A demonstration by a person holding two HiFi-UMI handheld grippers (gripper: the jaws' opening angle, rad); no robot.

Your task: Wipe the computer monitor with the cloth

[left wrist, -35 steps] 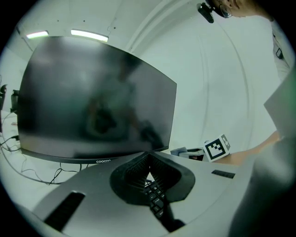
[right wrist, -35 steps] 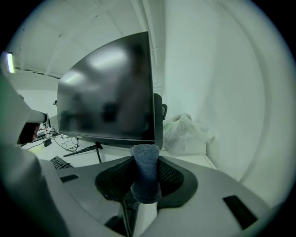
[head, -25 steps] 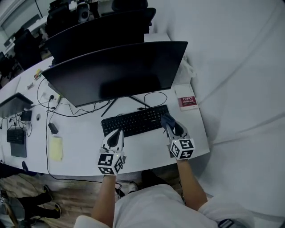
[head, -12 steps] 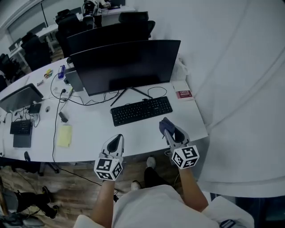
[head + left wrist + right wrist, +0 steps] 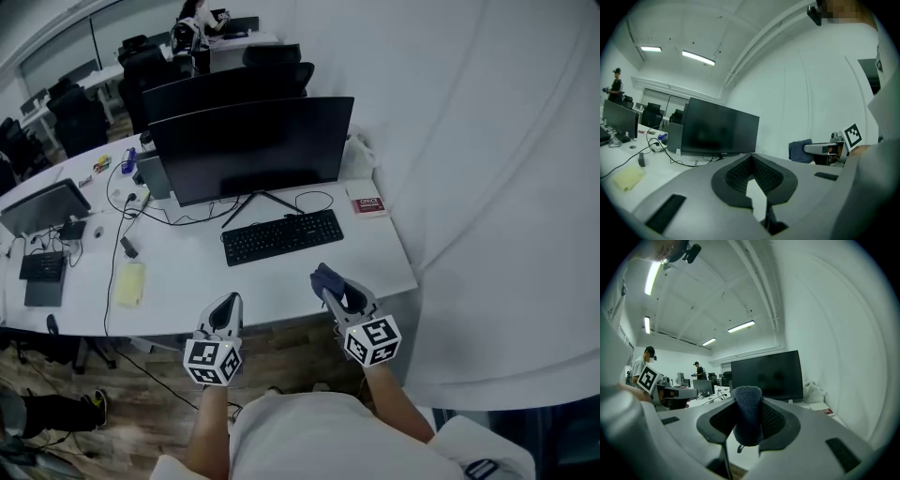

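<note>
Left gripper (image 5: 225, 305): jaws pressed together, nothing between, held at desk edge. Right gripper (image 5: 334, 289): jaws pinching dark blue cloth (image 5: 325, 277), bunched at tips. Monitor (image 5: 251, 145) ahead of both, well apart, beyond keyboard (image 5: 281, 236). Step judged: approach, wiping not begun. Next move calls for carrying cloth forward over keyboard, flat onto screen. Count: two grippers, one cloth, one keyboard, one target monitor.

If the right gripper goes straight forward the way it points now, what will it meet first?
Probably the monitor: in the right gripper view it stands directly behind the cloth that the right gripper holds. The keyboard lies between, seemingly below that line; depth is unclear.
</note>
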